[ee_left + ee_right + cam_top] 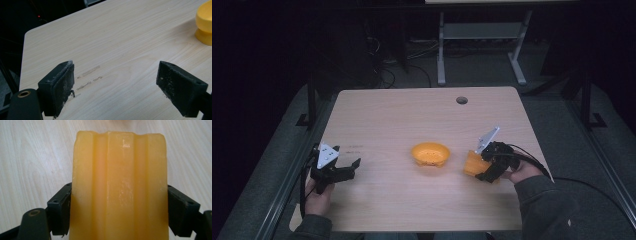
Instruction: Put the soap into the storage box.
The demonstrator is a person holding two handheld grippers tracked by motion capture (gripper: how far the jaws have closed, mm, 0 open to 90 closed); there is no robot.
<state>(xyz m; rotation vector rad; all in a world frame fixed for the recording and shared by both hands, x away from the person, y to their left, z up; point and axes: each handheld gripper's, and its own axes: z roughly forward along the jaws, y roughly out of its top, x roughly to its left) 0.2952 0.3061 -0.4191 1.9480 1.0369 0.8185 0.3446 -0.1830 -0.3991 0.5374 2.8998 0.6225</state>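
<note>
One orange bowl [430, 153], one ridged orange block [473, 164], two grippers (left [348, 168], right [486, 171]), one table [422, 115].

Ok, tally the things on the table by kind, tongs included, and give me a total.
Bowl: 1, the orange bowl mid-table.
Block: 1, the ridged orange block, held between the right tongs.
Tongs: 2, the left tongs open with nothing between them, the right shut on the block.
Total: 4.

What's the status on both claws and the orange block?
Left claw open, empty. Right claw shut on orange block. Bowl mid-table, apart from both.
</note>
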